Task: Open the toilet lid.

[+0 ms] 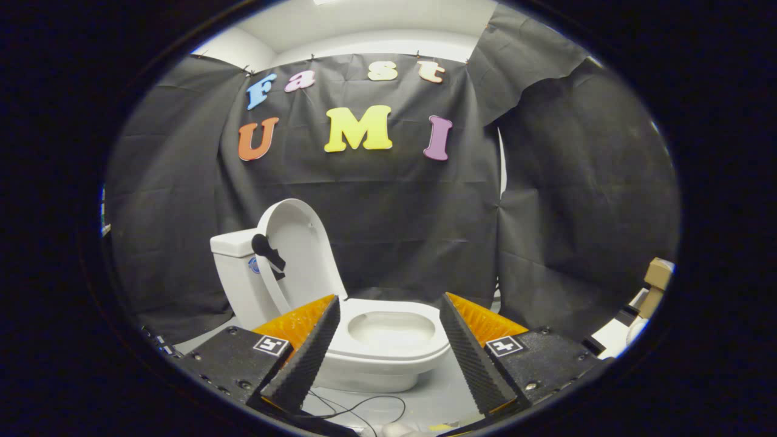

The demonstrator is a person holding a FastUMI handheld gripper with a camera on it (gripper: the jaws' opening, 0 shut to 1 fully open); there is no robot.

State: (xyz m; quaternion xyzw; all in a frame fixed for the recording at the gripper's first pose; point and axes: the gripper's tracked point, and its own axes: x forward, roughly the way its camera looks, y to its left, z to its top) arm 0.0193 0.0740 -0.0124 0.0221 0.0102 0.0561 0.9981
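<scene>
A small white toilet (pixel 376 355) stands on the pale floor just beyond my fingers. Its lid (pixel 300 249) is raised upright and leans back against the white tank (pixel 240 273). A black handle piece (pixel 267 252) sticks out from the lid's edge. The seat (pixel 425 349) lies down around the bare bowl (pixel 391 328). My gripper (pixel 388 309) is open, one finger to each side of the bowl, with nothing held between them. The fingers stand apart from the toilet and from the lid.
Black cloth walls close the booth behind and to the right of the toilet. A thin black cable (pixel 358 409) loops on the floor under the fingers. Cardboard and white items (pixel 649 291) sit at the far right.
</scene>
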